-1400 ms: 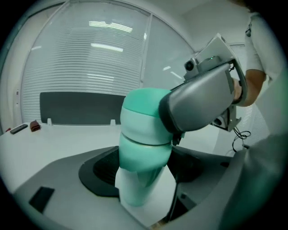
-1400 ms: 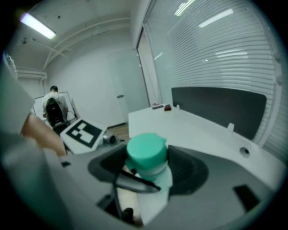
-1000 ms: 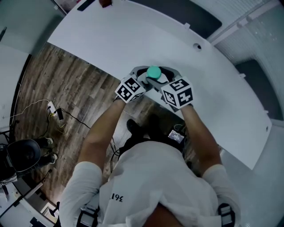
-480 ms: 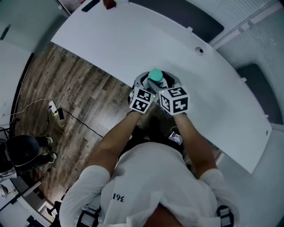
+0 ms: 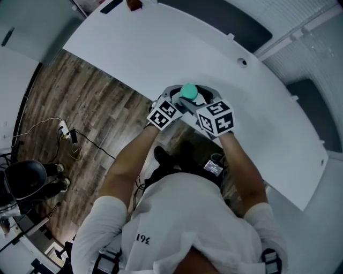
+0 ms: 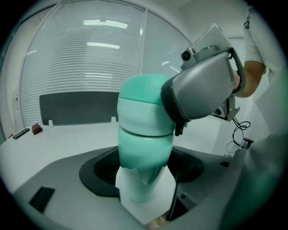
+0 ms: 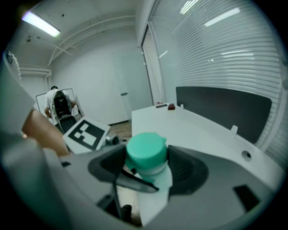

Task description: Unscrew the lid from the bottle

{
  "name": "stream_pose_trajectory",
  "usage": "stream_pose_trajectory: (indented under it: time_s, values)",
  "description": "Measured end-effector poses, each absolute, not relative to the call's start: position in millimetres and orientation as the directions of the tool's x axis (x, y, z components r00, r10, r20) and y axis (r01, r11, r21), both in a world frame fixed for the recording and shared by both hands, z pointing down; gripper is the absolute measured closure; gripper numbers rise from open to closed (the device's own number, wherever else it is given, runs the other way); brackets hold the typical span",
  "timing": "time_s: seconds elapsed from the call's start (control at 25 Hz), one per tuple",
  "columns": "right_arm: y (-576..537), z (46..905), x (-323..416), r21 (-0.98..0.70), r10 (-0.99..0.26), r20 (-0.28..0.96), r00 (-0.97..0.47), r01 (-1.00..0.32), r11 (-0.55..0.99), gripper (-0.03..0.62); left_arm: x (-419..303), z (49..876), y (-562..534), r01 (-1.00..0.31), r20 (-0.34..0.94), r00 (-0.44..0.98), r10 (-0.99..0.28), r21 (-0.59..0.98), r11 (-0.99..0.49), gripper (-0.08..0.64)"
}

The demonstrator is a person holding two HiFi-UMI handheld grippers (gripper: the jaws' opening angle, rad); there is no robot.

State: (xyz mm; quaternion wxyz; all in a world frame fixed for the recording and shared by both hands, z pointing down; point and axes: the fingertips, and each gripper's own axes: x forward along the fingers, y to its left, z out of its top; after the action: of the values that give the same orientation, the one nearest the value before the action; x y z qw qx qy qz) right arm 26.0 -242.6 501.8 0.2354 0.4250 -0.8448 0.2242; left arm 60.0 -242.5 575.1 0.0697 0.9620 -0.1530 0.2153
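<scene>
A small white bottle with a teal lid is held over the near edge of the white table. My left gripper is shut on the bottle's lower body, with its marker cube to the left of the lid. My right gripper is shut on the teal lid, one grey jaw covering the lid's right side in the left gripper view. Its marker cube shows to the right. The bottle stands roughly upright.
The curved table runs away to the far left, where a small red thing and a dark flat thing lie. A round hole is in the top at the right. Wood floor with cables lies to the left.
The two marker cubes swung in toward each other, then turned back apart. The bottle and lid stayed at about the same spot over the table's edge.
</scene>
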Motion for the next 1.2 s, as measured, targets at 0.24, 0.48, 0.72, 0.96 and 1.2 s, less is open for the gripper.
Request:
stream_pose_trajectory:
  time_s: [0.24,0.48,0.72,0.96,1.2]
  values:
    - [-243,501,24,-0.179,-0.544,0.610,-0.576,-0.769,0.614,0.282,60,574,-238,-0.140,0.452,0.887,-0.092,0.075,-0.987,0.225]
    - [-244,501,24,-0.181,-0.595,0.588,-0.549,-0.805,0.565,0.282,54,571,-241,-0.251,0.438,0.876,-0.202,0.056,-0.966,0.224]
    - [-245,500,24,-0.188,-0.664,0.565,-0.489,-0.860,0.474,0.282,48,572,-244,-0.502,0.375,0.816,-0.440,0.083,-0.861,0.224]
    - [-246,499,24,-0.189,-0.712,0.546,-0.441,-0.893,0.408,0.282,52,570,-251,-0.536,0.379,0.796,-0.472,0.079,-0.841,0.225]
    - [-245,499,25,-0.190,-0.672,0.551,-0.495,-0.858,0.477,0.282,55,571,-247,-0.400,0.395,0.853,-0.340,0.076,-0.913,0.227]
